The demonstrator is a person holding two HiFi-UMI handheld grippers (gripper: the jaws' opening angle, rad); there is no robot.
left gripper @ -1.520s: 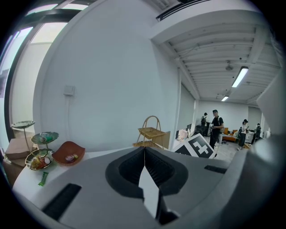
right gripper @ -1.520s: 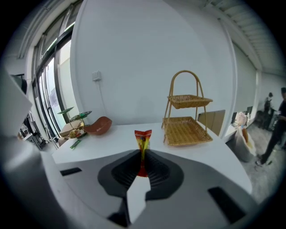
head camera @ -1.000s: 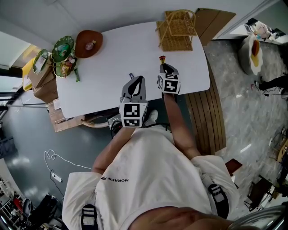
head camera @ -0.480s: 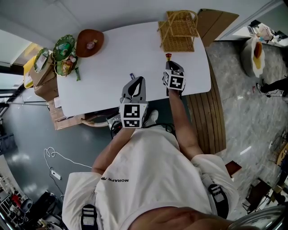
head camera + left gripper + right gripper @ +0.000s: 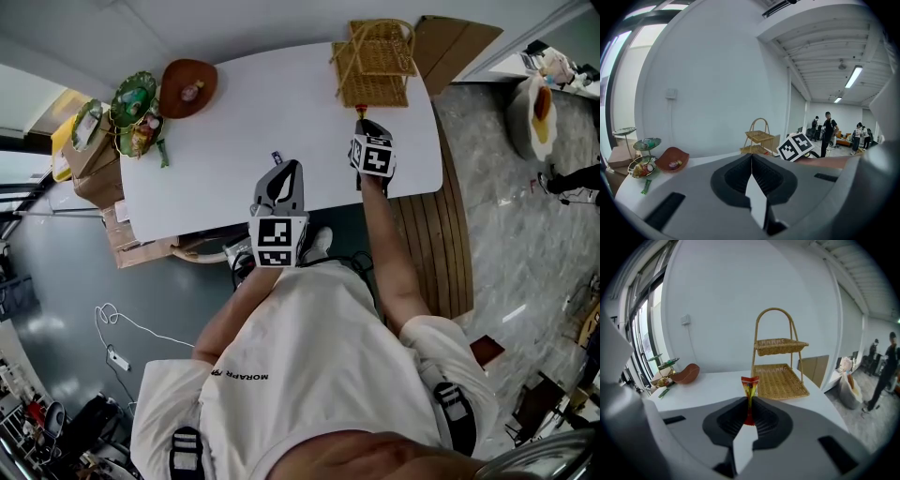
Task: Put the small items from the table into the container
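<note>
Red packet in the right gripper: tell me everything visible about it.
The red packet is a small, flat, glossy sachet, red with yellow and dark print and a crimped top edge. It stands upright, its lower part pinched between the shut jaws of the right gripper, its top sticking out above them. It is held over the white table, just short of the wicker stand, and appears to touch only the jaws.

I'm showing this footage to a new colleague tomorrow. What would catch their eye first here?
First, the red and yellow sachet pinched upright in the right gripper, just in front of the two-tier wicker stand at the far right corner of the white table. Next, the left gripper, shut and empty, over the table's near edge. Then the brown bowl and green tiered dish at the far left.
</note>
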